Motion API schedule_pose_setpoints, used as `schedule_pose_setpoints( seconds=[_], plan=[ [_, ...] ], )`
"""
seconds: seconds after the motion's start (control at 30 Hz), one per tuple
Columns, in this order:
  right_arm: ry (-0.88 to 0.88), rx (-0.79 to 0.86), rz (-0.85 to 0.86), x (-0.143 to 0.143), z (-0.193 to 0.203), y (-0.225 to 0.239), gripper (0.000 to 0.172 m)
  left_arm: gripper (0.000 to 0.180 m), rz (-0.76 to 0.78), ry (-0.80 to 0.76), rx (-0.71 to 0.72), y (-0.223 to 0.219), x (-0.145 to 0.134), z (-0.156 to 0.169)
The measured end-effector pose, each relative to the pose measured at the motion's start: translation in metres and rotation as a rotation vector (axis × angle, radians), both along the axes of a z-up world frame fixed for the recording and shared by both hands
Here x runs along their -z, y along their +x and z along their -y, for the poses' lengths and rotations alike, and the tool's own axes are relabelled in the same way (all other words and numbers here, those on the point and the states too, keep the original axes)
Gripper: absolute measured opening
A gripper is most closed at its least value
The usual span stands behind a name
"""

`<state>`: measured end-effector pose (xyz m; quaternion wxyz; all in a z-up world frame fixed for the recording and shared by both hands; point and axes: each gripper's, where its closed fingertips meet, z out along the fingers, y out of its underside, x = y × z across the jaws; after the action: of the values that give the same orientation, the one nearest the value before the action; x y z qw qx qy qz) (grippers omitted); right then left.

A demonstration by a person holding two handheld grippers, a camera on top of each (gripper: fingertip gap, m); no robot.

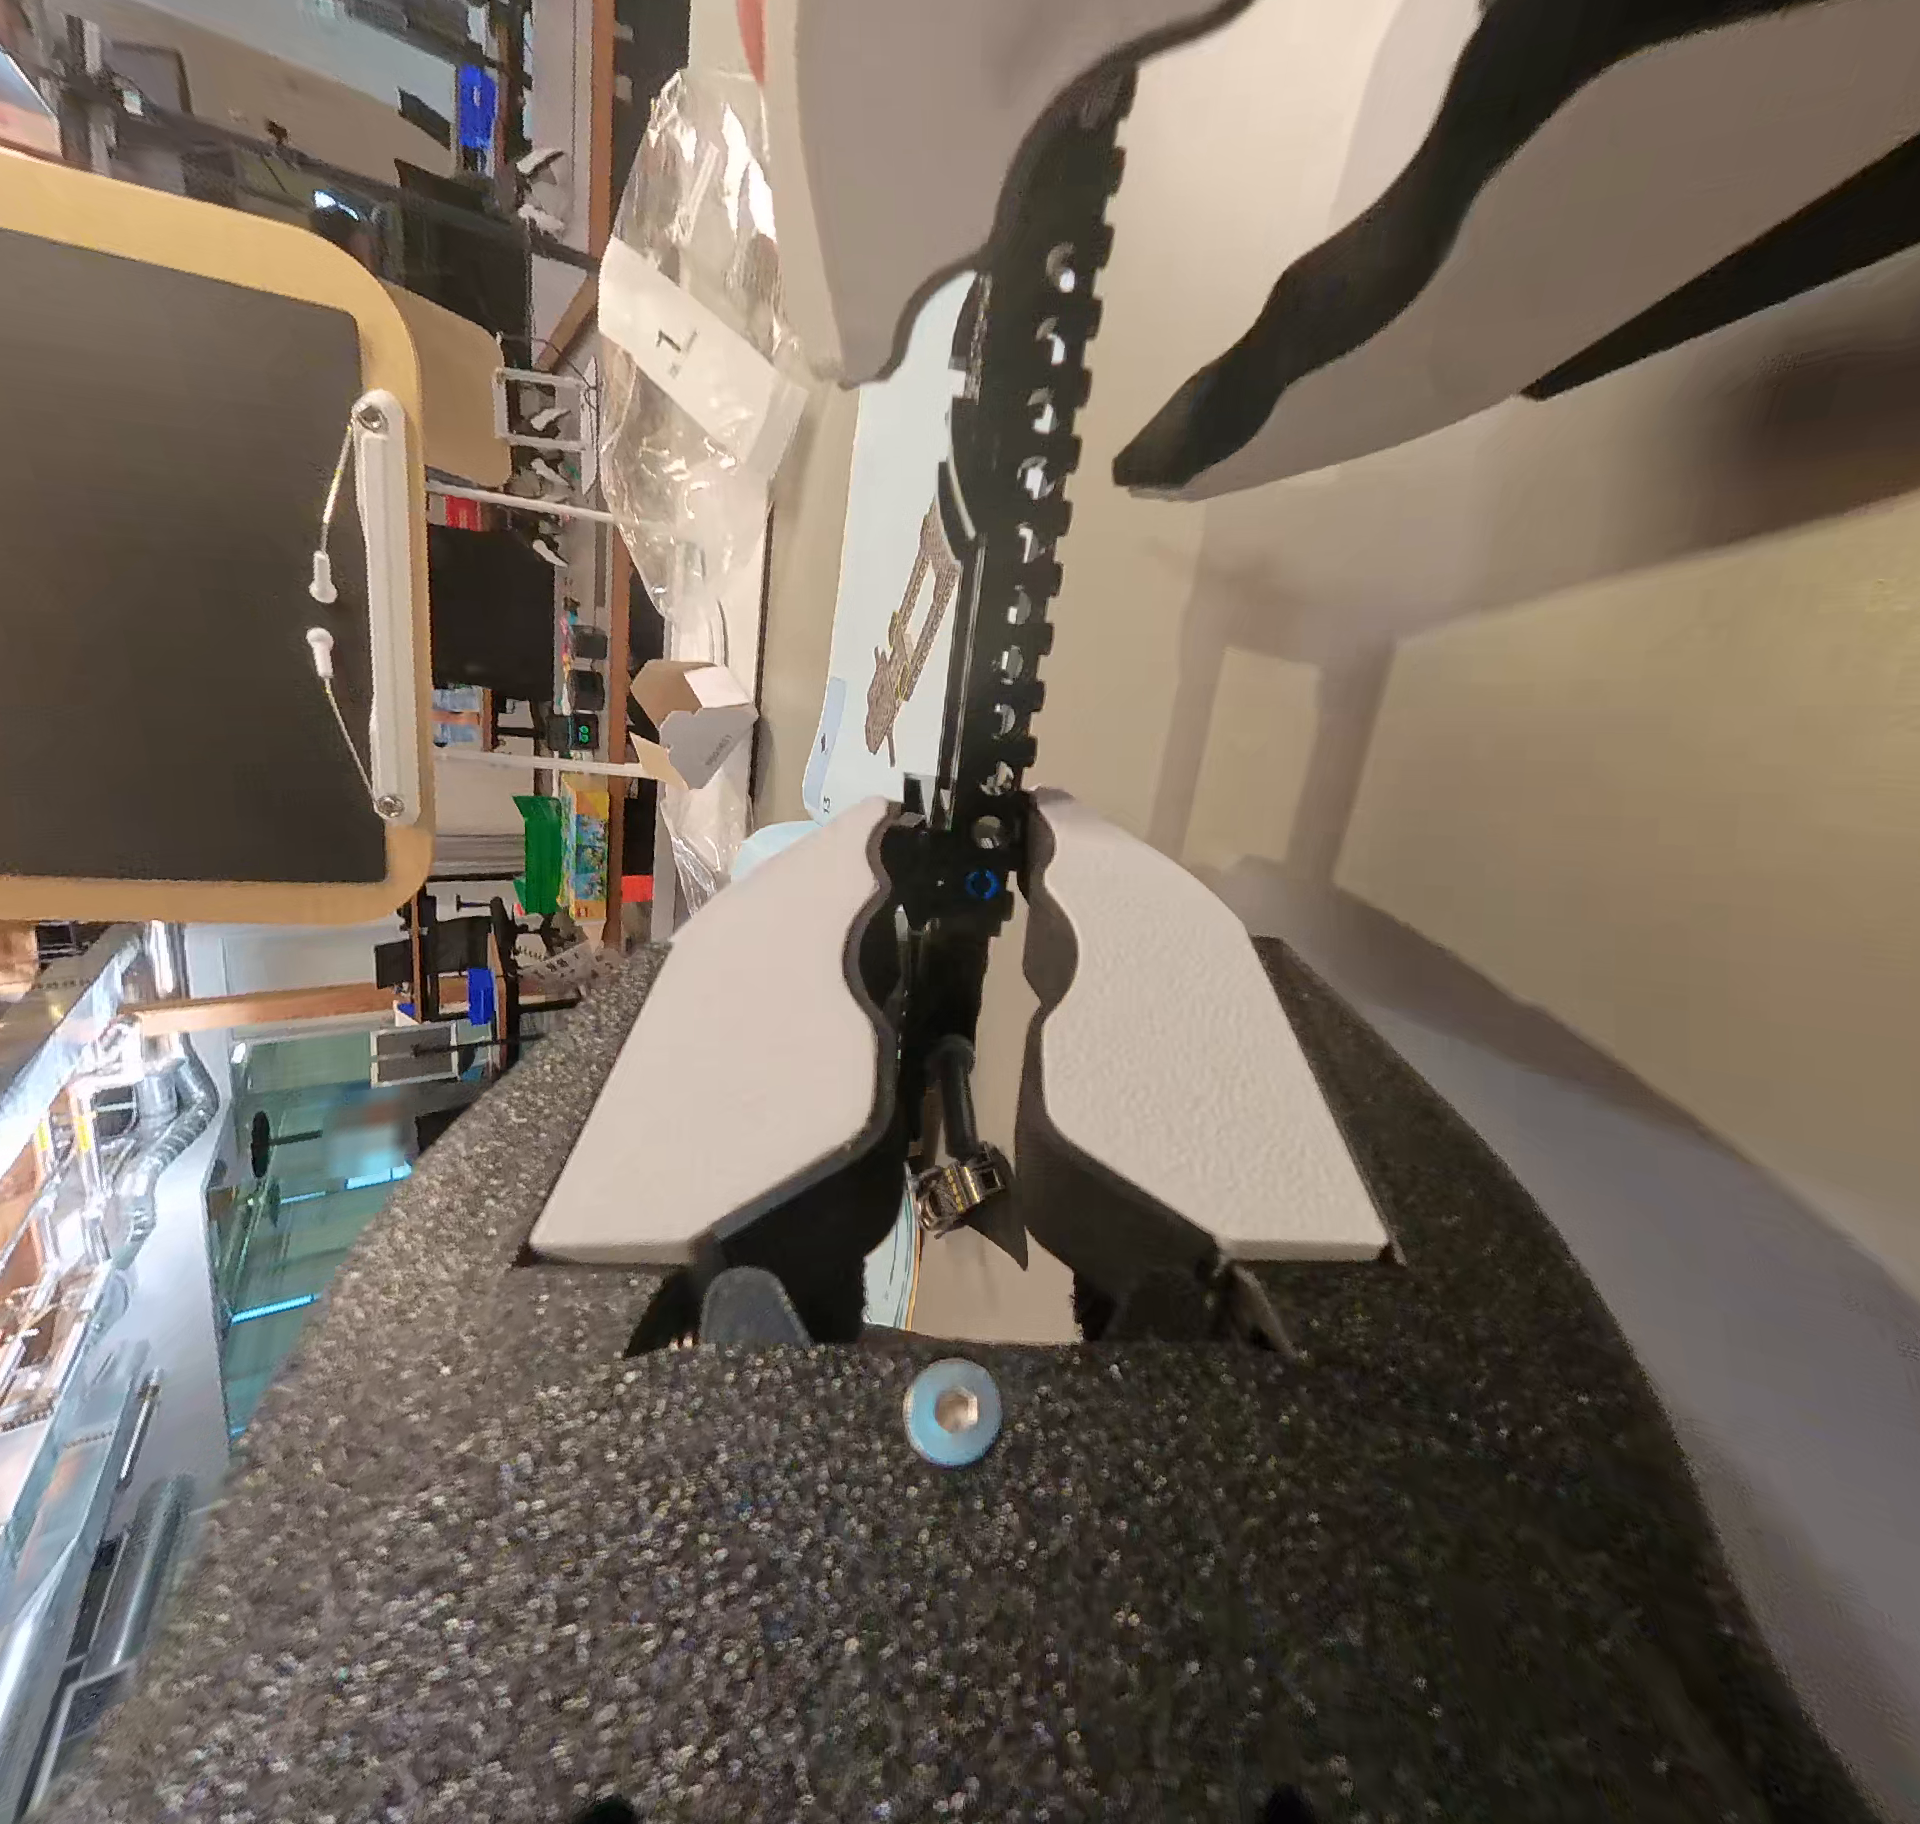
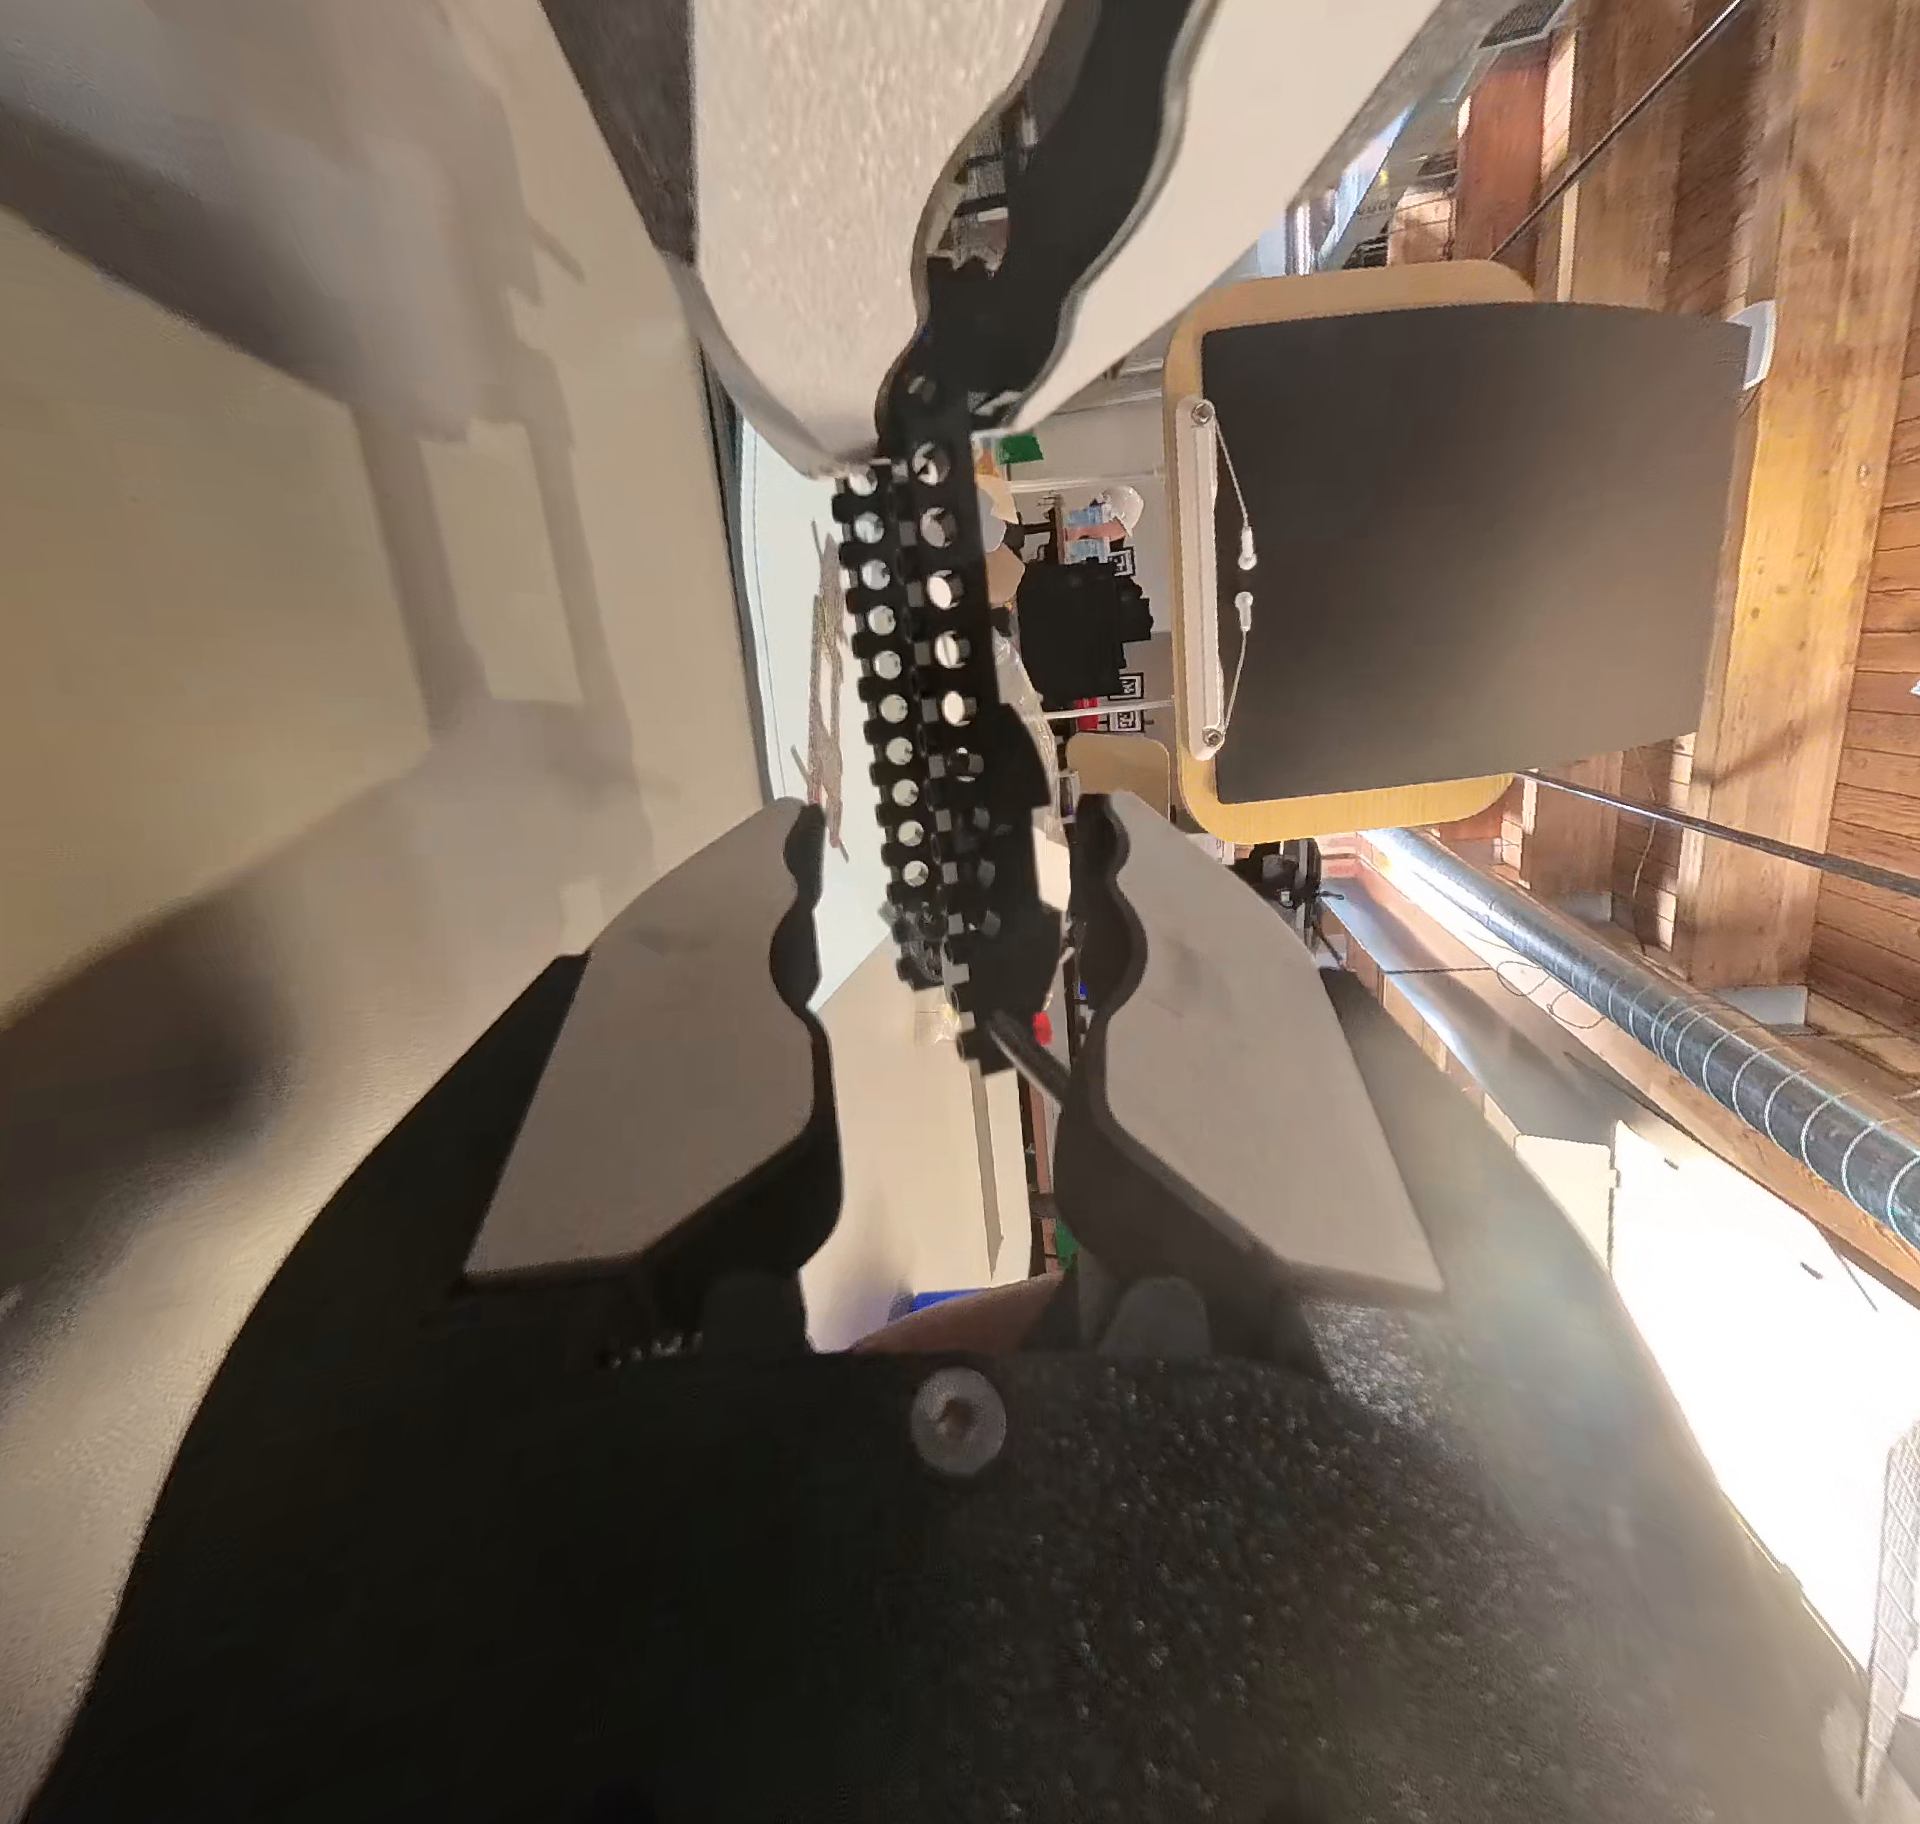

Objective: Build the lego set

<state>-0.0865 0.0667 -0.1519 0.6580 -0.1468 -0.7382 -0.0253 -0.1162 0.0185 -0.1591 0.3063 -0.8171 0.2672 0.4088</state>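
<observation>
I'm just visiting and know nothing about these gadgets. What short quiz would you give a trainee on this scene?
1. True or false: the left gripper clamps one end of the black holed beam.
2. The right gripper has its fingers: A) shut tight on a bag, B) apart, with the beam between them, C) out of view.
3. What colour is the frame around the dark board?
Key: 1 true; 2 B; 3 light wood.
</observation>
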Motion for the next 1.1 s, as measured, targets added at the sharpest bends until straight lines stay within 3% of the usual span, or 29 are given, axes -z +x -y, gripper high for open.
schedule_pose_setpoints(
  seconds=[0.27,0.5,1.1],
  plan=[
    [0.017,0.022,-0.014,0.001,-0.005,-0.005,0.028,0.020,-0.075,0.014,0.063,0.009,-0.006,-0.002],
    [0.046,0.027,-0.088,-0.020,-0.007,-0.006,0.019,0.020,-0.172,0.103,0.059,0.007,-0.029,-0.004],
    [0.119,-0.011,-0.108,-0.037,-0.013,-0.004,0.016,0.033,-0.245,0.253,0.147,0.012,-0.050,-0.011]
  ],
)
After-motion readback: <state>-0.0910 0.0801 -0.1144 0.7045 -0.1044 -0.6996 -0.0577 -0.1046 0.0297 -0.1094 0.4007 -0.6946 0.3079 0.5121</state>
